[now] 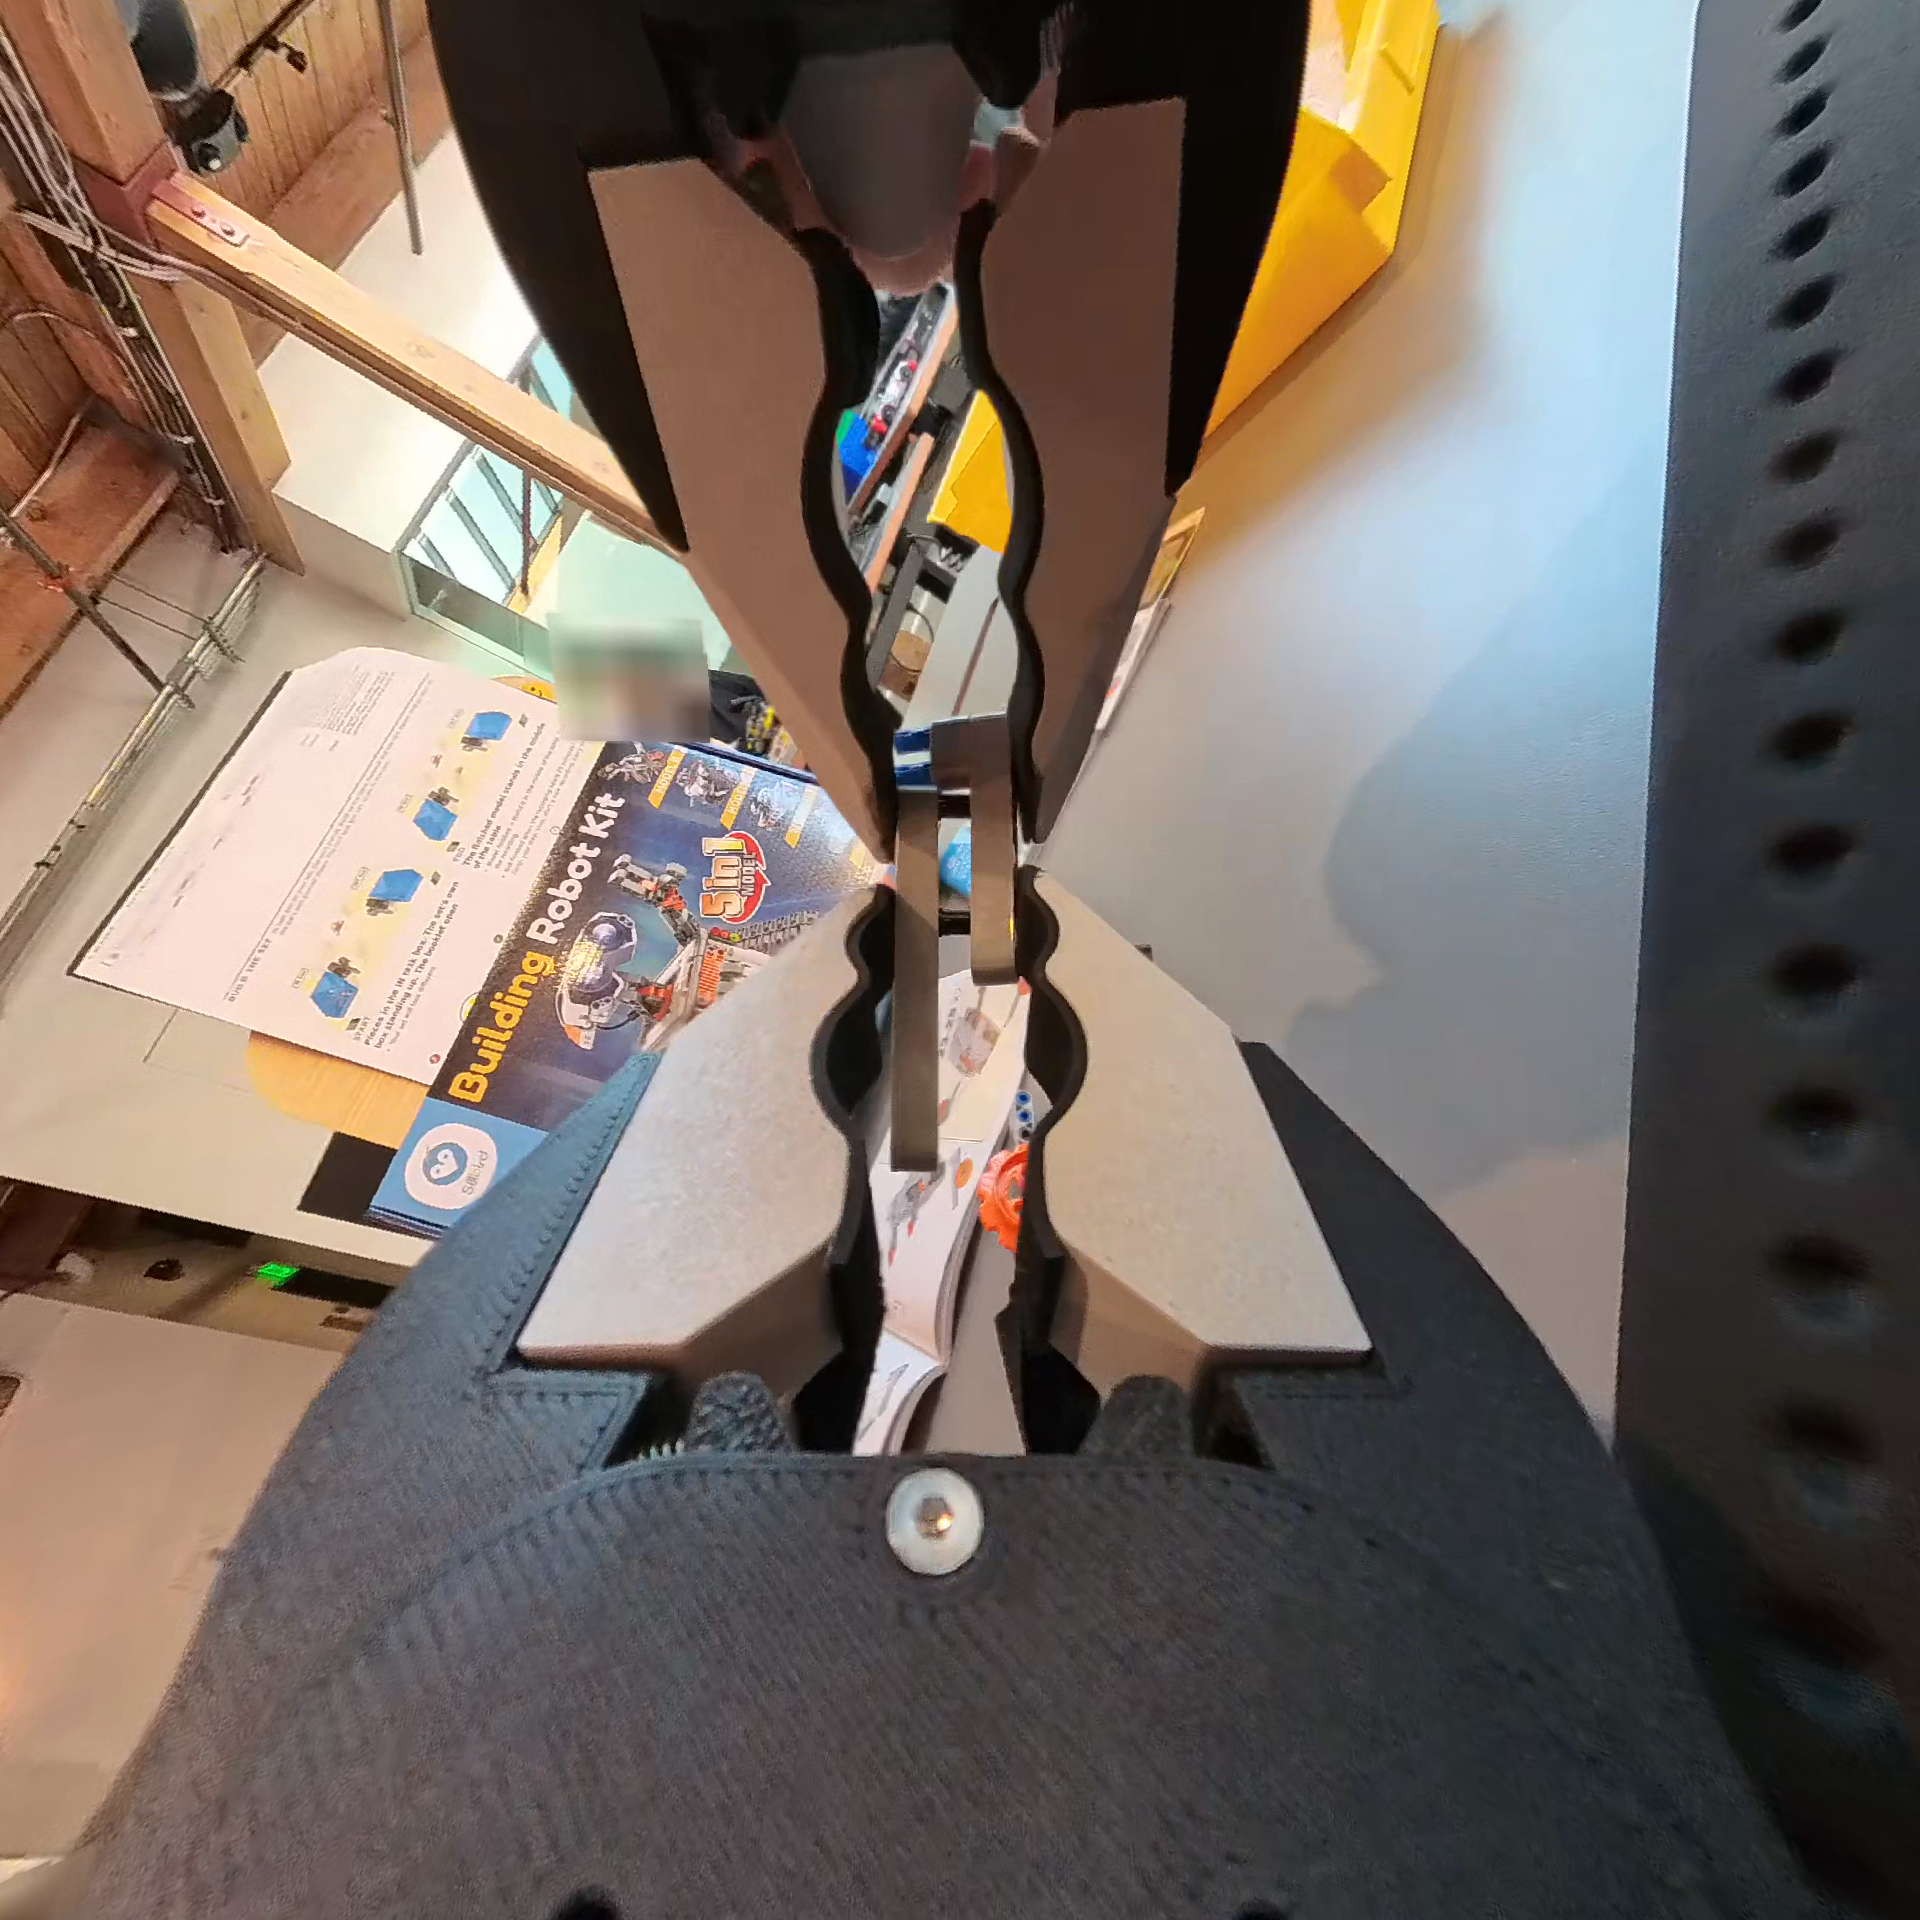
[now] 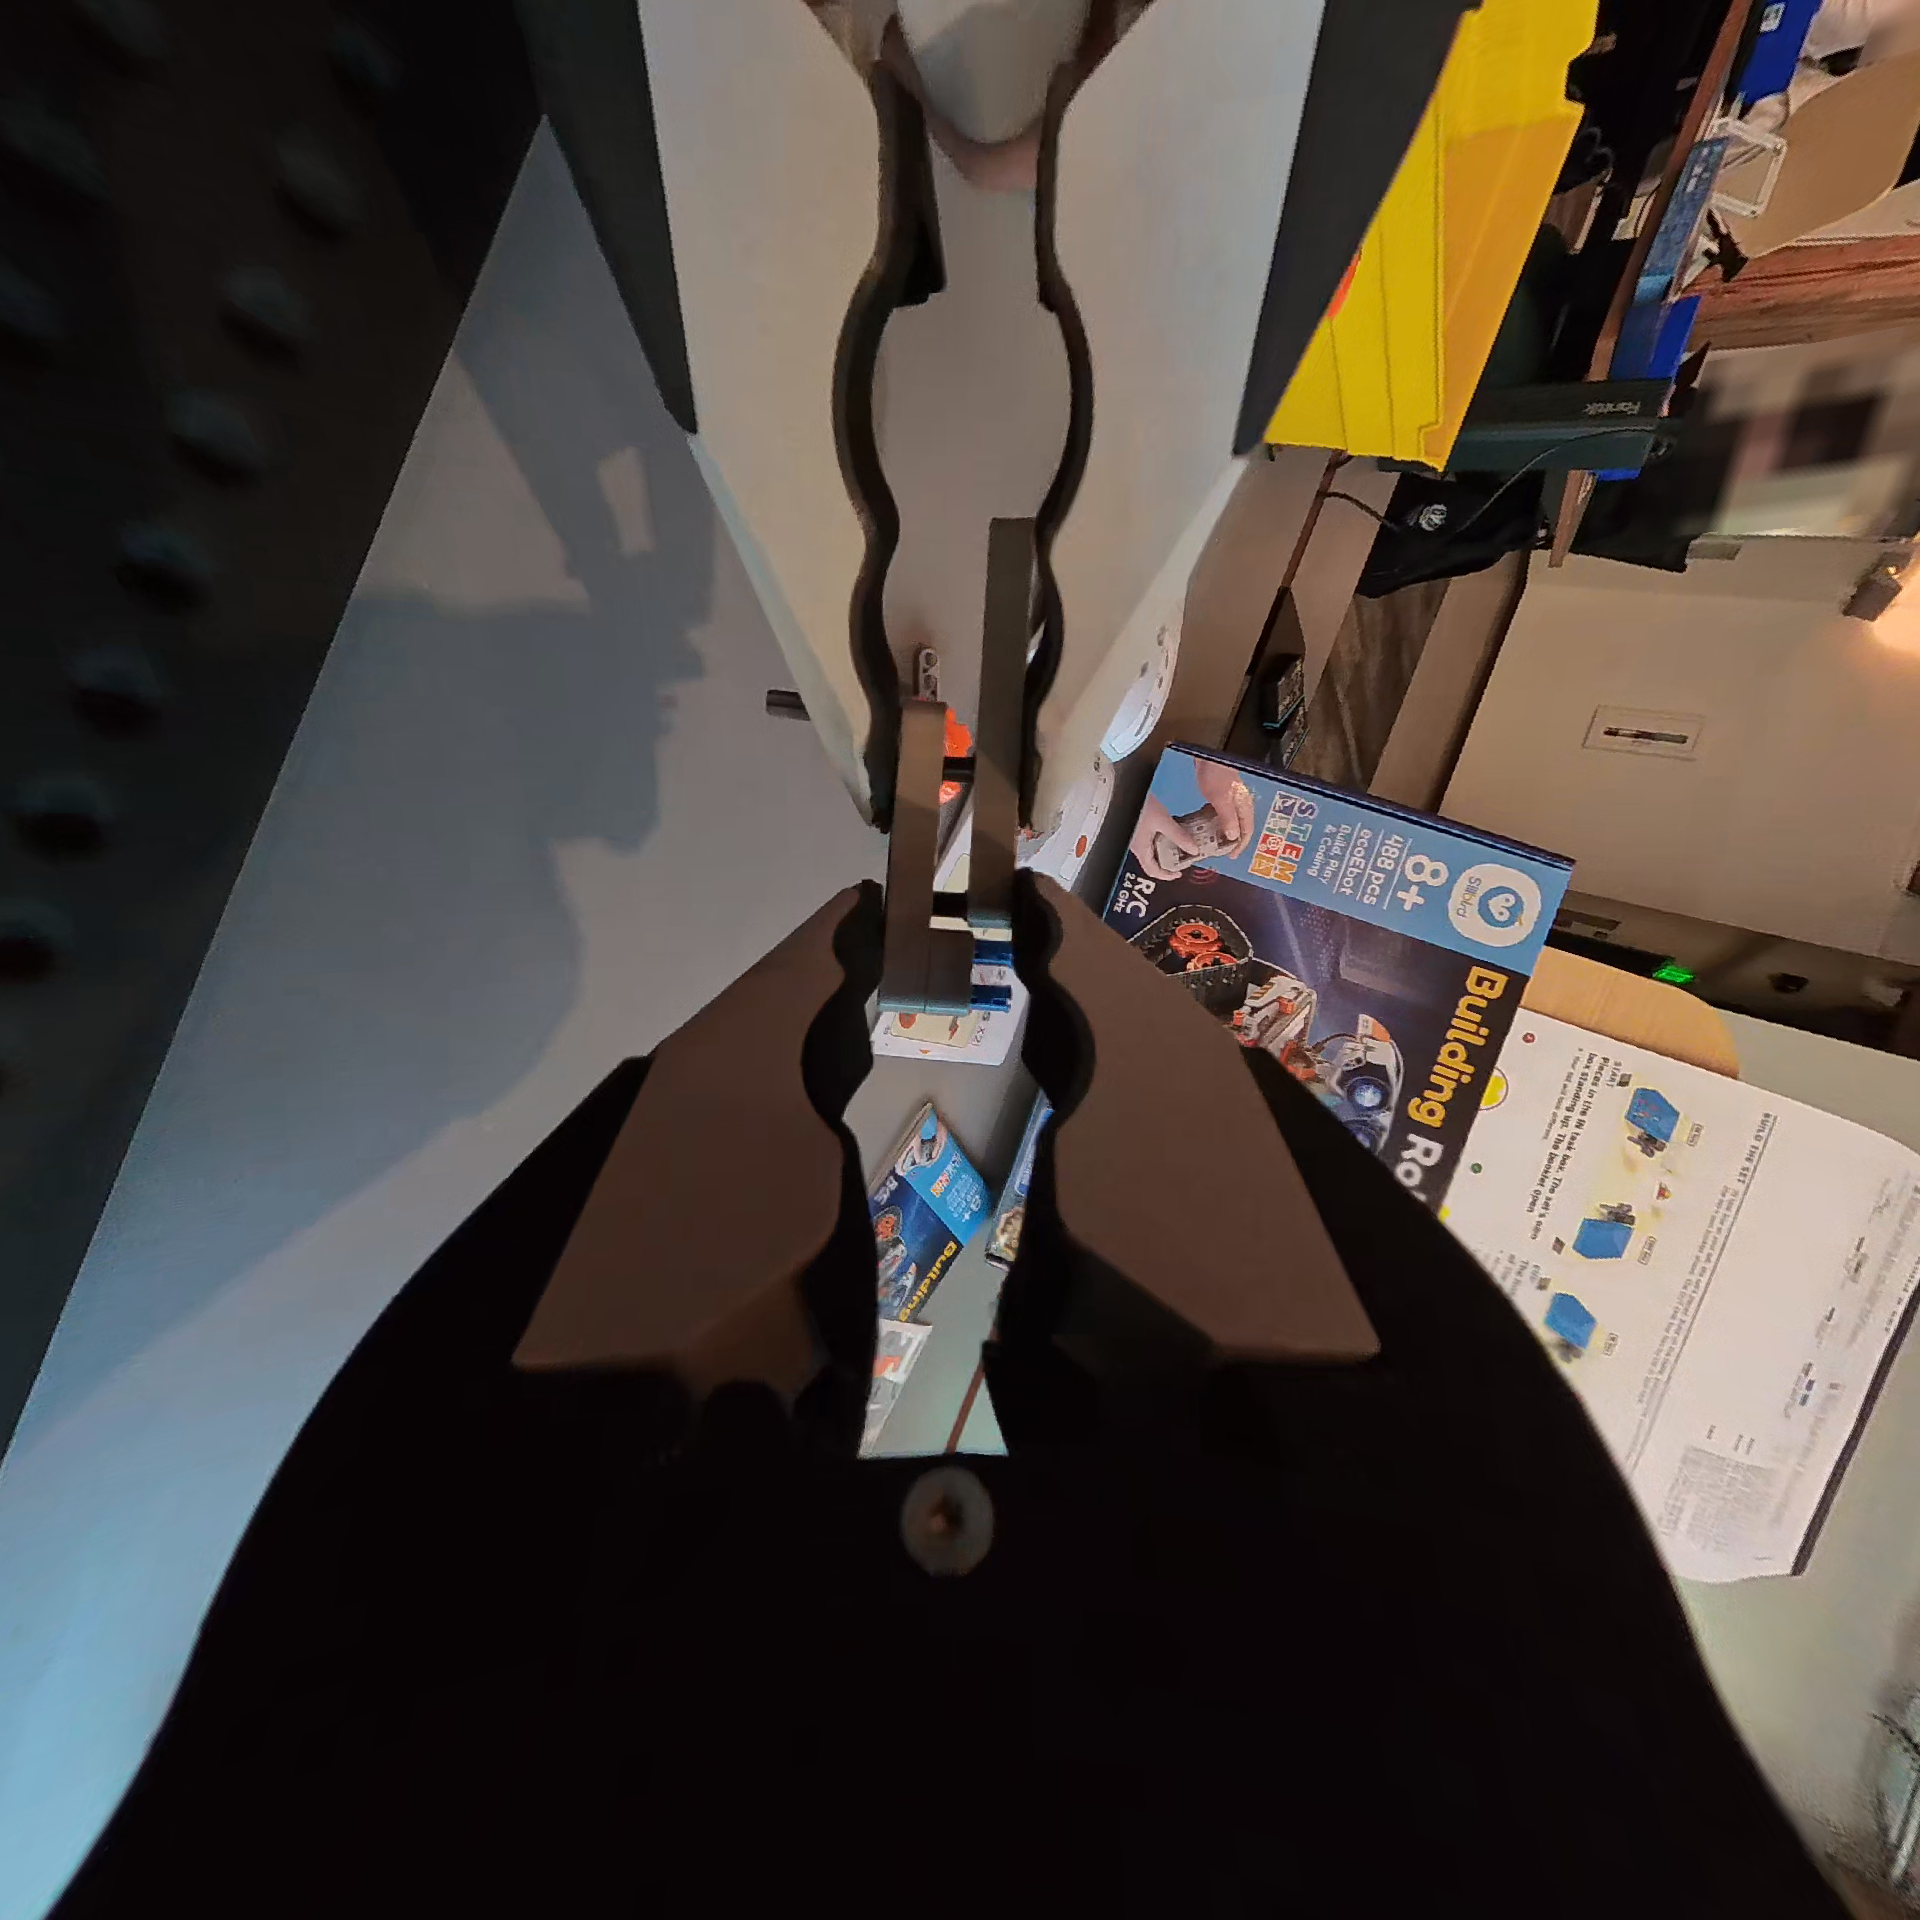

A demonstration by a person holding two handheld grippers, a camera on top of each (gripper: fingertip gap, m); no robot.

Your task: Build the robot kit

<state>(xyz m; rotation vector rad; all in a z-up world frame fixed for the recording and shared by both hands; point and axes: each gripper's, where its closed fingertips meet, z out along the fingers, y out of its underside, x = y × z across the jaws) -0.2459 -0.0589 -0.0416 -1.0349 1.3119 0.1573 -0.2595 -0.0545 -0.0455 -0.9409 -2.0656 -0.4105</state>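
My two grippers meet tip to tip above the white table [image 1: 1403, 727]. Between their tips are two dark grey beams, side by side and joined by small black and blue parts. The longer beam [image 1: 914, 997] runs back into my left gripper [image 1: 956, 894], which is shut on it. The shorter beam [image 1: 989, 862], with an L-shaped end [image 2: 935, 982], sits in my right gripper [image 2: 948, 894], which is shut on it. The right gripper [image 1: 956, 842] shows at the top of the left wrist view. The left gripper [image 2: 951, 816] shows at the top of the right wrist view, around the longer beam [image 2: 1006, 707].
A blue box with a robot picture [image 1: 582, 935] [image 2: 1351, 987] lies on the table beside a printed sheet [image 1: 312, 831] [image 2: 1714, 1299]. An open booklet [image 1: 925, 1278] and an orange gear [image 1: 1003, 1190] lie below the grippers. A yellow bin [image 1: 1320, 208] and a dark perforated panel [image 1: 1808, 831] border the table.
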